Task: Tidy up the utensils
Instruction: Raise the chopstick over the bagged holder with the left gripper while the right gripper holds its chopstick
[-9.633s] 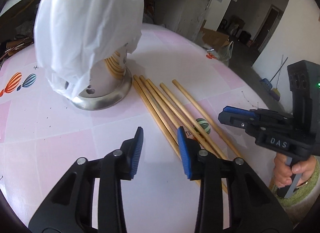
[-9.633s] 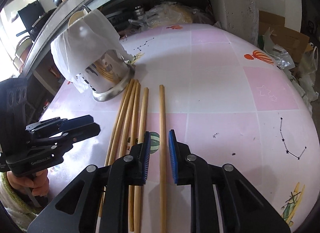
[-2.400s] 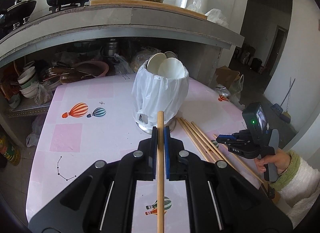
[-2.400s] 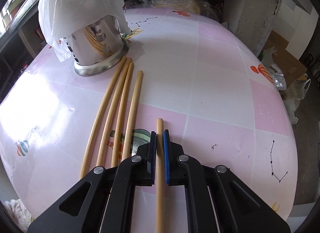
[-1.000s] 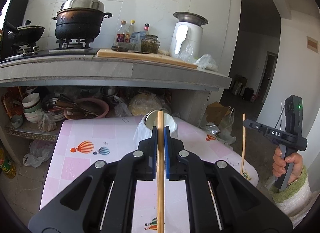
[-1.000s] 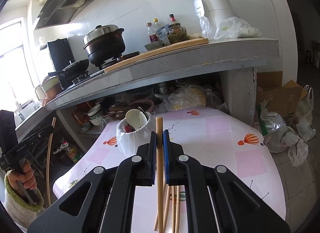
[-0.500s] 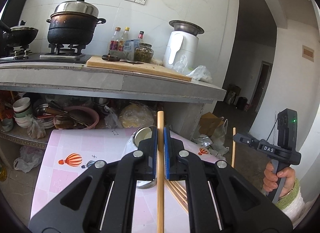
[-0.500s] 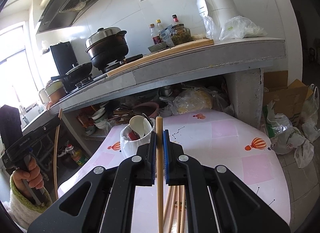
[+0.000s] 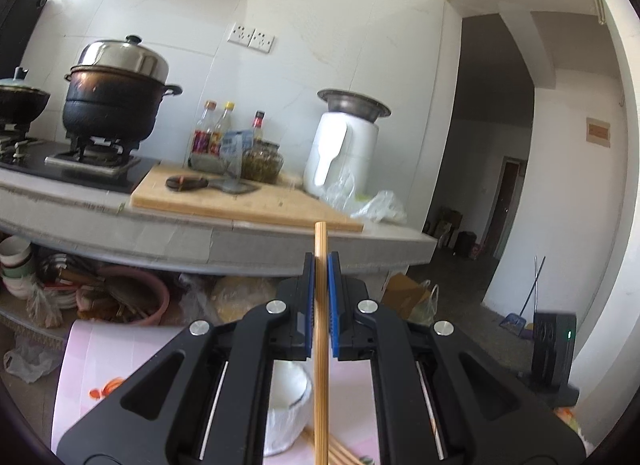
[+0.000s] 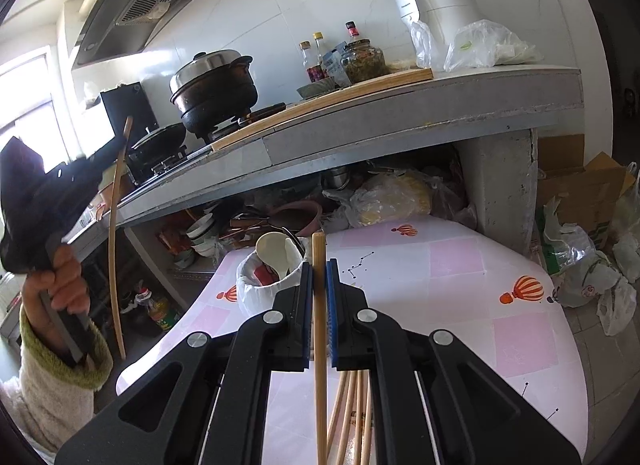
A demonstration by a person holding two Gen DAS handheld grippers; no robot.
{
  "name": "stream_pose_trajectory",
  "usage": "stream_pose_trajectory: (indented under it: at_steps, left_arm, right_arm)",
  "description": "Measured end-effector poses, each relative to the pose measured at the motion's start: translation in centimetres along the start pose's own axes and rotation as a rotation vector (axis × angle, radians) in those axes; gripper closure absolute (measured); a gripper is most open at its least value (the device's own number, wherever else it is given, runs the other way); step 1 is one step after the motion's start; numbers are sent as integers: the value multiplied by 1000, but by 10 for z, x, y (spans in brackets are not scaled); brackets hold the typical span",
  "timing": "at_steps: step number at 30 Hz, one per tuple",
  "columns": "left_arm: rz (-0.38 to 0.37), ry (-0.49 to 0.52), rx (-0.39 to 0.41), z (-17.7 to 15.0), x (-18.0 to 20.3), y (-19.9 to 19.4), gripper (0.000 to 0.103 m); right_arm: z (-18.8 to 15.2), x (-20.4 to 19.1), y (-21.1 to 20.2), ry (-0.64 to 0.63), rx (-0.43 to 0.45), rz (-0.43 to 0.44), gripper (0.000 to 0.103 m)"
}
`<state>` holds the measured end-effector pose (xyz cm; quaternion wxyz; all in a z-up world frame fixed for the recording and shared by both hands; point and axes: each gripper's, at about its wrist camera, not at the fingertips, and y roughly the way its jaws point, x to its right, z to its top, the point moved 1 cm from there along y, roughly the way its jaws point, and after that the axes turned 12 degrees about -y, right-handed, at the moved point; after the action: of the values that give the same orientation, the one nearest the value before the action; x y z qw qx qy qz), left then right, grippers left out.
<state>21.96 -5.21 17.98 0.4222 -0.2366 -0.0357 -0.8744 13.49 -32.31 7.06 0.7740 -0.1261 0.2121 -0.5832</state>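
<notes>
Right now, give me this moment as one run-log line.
left gripper: shut on chopstick, raised | right gripper: shut on chopstick, raised | utensil holder: on table | spare chopsticks: lying on table

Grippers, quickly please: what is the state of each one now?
Left gripper: shut on a wooden chopstick.
Right gripper: shut on another wooden chopstick.

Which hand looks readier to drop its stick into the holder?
Probably the left. Its gripper holds a stick upright with the holder close below. The right gripper also holds a stick, but the holder looks farther ahead.
</notes>
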Motion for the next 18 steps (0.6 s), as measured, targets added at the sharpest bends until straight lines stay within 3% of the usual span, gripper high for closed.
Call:
stream_pose_trajectory:
  at_steps: [10, 18]
  left_arm:
    - [-78, -53, 86, 47, -4, 75, 98]
    - [-68, -55, 95, 27, -29, 126, 98]
  right_arm:
    - [-3, 19, 15, 40, -23, 7, 96]
    - [-10, 38, 25, 76, -49, 7, 96]
